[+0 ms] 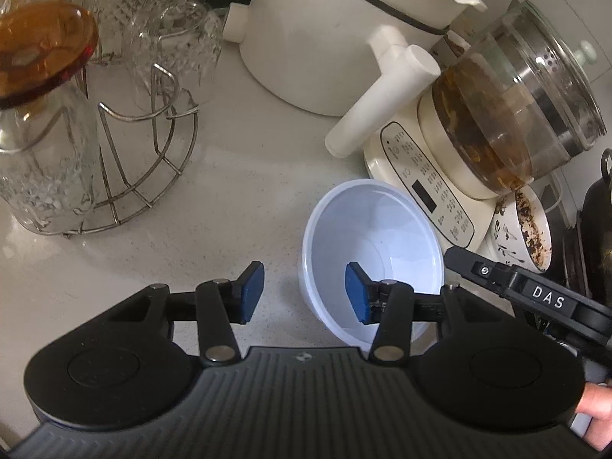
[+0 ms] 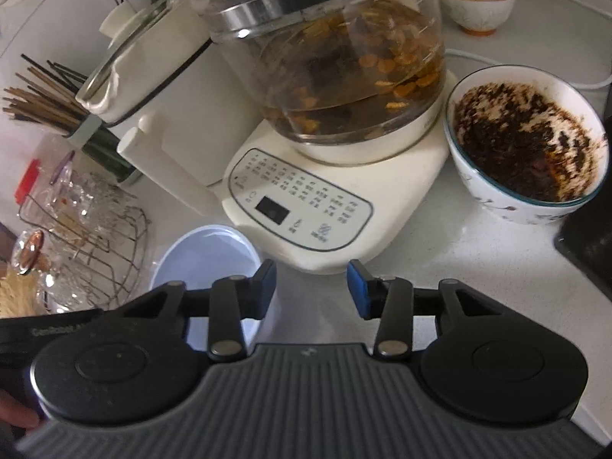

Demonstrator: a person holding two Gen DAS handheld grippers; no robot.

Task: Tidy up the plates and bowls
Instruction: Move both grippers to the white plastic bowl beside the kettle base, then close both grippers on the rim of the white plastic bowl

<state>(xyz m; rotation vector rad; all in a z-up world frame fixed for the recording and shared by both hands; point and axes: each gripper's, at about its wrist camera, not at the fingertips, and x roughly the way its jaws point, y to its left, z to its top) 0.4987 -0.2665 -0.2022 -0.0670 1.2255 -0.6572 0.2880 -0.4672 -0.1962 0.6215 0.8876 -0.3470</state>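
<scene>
White bowl [image 1: 373, 252] sits upright on the counter [image 1: 248, 176], just in front of the kettle base [image 1: 420, 191], near my left gripper [image 1: 304, 292]. Left gripper is spread wide, holding nothing: its right pad [image 1: 357, 294] is inside the bowl, its left pad [image 1: 252, 292] outside over bare counter, so the near-left rim lies between them. Right gripper [image 2: 311, 290] also spread, nothing in it, hovering over counter just right of the same bowl [image 2: 206, 256].

Handling guess: looks like thin plastic or melamine, so light, stiff, smooth and a bit slippery. Best hold is a rim pinch, one pad in, one out, as lined up now. A light bowl may tilt or skid when the pads close, so close gently.

Left view only: wire rack [image 1: 145, 160] with glasses, glass jar [image 1: 42, 153] with amber lid, far left; the bowl's empty inside; the right gripper's body coming in at the right edge.

Right view only: dirty patterned bowl [image 2: 528, 141] fully seen, crusted with dark residue, right of the kettle [image 2: 332, 57]; small bowl [image 2: 474, 0] far back; chopsticks [image 2: 42, 95] far left. The dirty one looks ceramic: heavier, breakable.
</scene>
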